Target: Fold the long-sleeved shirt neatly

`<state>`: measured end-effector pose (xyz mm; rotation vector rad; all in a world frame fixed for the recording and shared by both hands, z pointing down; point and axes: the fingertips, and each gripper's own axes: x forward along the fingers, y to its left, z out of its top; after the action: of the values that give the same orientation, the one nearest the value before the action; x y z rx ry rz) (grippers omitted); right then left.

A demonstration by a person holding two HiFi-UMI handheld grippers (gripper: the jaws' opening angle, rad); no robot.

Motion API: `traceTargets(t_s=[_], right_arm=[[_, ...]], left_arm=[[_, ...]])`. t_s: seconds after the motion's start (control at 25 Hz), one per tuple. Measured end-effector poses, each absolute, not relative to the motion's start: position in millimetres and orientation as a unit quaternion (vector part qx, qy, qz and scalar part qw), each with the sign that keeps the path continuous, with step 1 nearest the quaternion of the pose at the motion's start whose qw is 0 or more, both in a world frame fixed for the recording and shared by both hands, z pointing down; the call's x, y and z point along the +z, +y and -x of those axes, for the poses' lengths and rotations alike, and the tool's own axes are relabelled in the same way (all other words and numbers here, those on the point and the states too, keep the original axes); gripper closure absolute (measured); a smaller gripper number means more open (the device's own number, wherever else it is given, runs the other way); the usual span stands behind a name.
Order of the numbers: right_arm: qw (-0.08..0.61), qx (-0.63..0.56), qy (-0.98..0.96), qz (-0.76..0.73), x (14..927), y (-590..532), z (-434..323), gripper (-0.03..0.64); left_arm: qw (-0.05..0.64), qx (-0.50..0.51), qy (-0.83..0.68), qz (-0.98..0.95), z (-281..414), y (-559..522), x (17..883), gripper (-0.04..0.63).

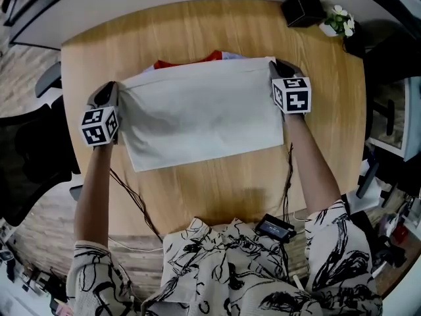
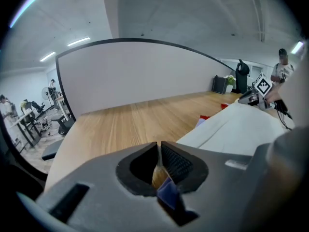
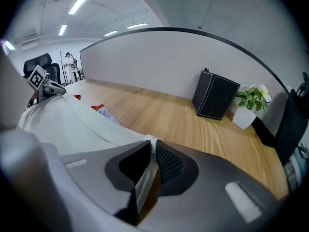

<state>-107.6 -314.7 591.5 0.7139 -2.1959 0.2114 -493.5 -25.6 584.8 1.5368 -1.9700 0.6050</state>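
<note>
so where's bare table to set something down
Bare wood between the shirt and the black device and cables at the near side; a strip beyond the shirt to the far rim of the table. Crowded far right: black box, potted plant.

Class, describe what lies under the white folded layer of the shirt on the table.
Along the white layer's far edge, a red strip and a pale bluish bit peek out. Everything else beneath is covered and cannot be told.

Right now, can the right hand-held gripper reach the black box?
Probably yes: only bare table lies between the right hand-held gripper and the black box, though it grips the shirt.
</note>
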Motion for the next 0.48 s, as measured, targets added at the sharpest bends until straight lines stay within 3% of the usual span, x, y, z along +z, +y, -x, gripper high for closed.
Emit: traceTargets(t_s=[0.12, 0.32, 0.48], right_arm=[[0.401, 0.091, -0.872, -0.267, 593, -317, 108, 0.556], [0.399, 0.133, -0.88, -0.219, 587, -323, 89, 0.425], [0.393, 0.072, -0.895, -0.197, 554, -337, 74, 0.414]], left_arm=[[0.303, 0.221, -0.715, -0.59, 488, -29, 589, 0.516], [0.335, 0.201, -0.678, -0.622, 485, -17, 584, 0.314], [0.285, 0.262, -0.669, -0.634, 502, 2, 564, 0.31]])
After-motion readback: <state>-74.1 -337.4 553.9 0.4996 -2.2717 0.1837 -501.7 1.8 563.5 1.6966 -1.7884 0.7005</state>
